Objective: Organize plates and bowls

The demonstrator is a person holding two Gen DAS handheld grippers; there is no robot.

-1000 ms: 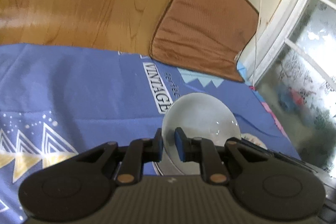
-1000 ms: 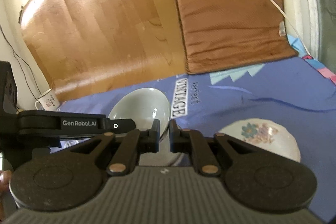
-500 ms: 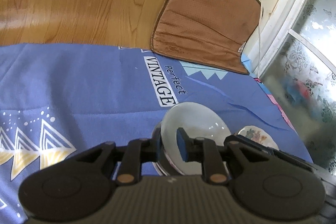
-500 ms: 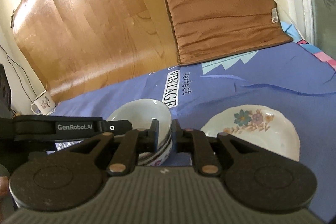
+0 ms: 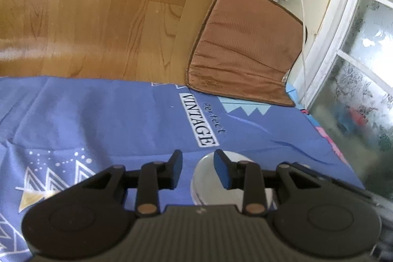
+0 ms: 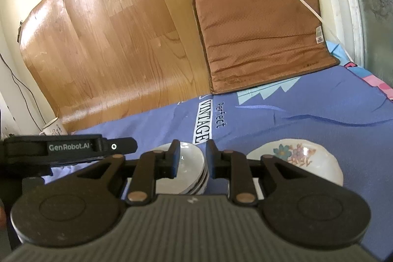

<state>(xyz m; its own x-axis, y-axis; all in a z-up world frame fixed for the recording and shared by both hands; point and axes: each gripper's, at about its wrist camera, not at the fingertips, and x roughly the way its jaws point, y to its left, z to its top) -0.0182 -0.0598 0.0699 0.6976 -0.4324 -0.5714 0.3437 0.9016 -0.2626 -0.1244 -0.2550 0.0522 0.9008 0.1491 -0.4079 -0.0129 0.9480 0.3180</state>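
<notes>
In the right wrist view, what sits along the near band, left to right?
White mug with dark drawings → black left hand-held gripper marked GenRobot.AI → stack of pale ceramic bowls → white floral-patterned plate, all at or on the blue printed cloth.

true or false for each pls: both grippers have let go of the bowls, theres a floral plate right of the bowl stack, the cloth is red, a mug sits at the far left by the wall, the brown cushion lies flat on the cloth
1. Both grippers have let go of the bowls. True: the left gripper and the right gripper have their jaws opening, pads off the bowl stack.
2. A floral plate lies right of the bowl stack. True, in the right wrist view.
3. The cloth is red. False: it is blue, printed with the word VINTAGE.
4. A mug sits at the far left by the wall. True.
5. The brown cushion lies flat on the cloth. False: it leans upright against the wall, its lower edge on the cloth.
</notes>
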